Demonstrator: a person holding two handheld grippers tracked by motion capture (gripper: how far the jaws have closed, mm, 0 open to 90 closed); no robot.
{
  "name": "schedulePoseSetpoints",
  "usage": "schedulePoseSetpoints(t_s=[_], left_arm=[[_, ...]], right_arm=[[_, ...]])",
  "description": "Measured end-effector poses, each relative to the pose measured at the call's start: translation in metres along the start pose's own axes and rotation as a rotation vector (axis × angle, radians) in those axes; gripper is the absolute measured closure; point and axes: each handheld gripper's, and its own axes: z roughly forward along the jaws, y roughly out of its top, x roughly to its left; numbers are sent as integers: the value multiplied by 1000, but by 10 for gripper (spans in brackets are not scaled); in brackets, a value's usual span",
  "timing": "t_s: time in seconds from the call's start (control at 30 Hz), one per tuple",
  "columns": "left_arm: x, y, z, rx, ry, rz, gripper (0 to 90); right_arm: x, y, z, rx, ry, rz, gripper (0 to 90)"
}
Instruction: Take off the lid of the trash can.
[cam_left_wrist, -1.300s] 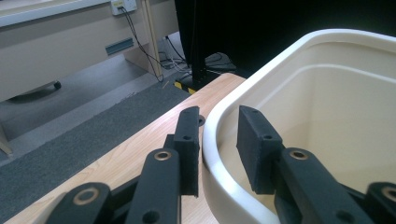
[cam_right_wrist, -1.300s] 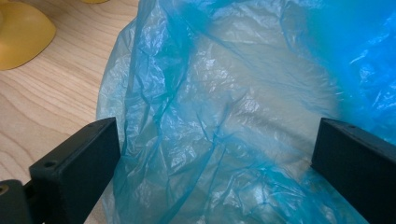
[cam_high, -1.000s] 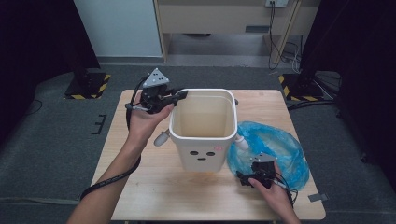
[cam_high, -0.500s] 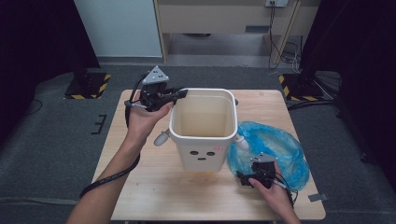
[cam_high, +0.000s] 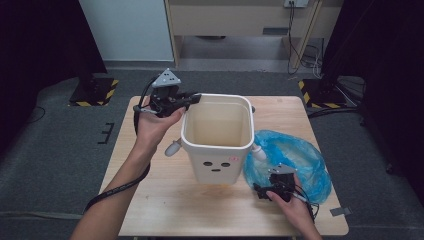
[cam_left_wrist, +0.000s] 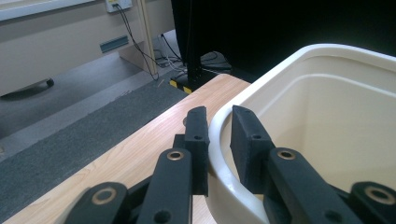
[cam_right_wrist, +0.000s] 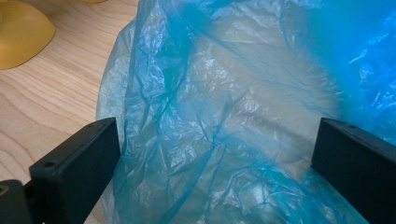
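Practically nothing has shifted since a second ago — bin, bag and both hands sit where they were, so the work looks paused at a steadying hold before the liner goes in. The cream bin (cam_high: 218, 137) stands upright mid-table (cam_high: 150, 200), the blue plastic bag (cam_high: 295, 160) crumpled just beside it. The left gripper (cam_left_wrist: 219, 135) is clamped on the bin's rim, one jaw outside, one inside. The right gripper (cam_right_wrist: 215, 163) gapes wide — blue film between its jaws, nothing pinched.
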Motion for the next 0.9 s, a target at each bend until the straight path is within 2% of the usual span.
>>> schedulePoseSetpoints(t_s=[0.47,0.9], left_arm=[[1,1,0,-8,-6,-14,769],[2,-1,-1,-28,-10,-50,770]], right_arm=[[0,0,0,0,0,-1,13],[0,0,0,-1,0,-3,13]])
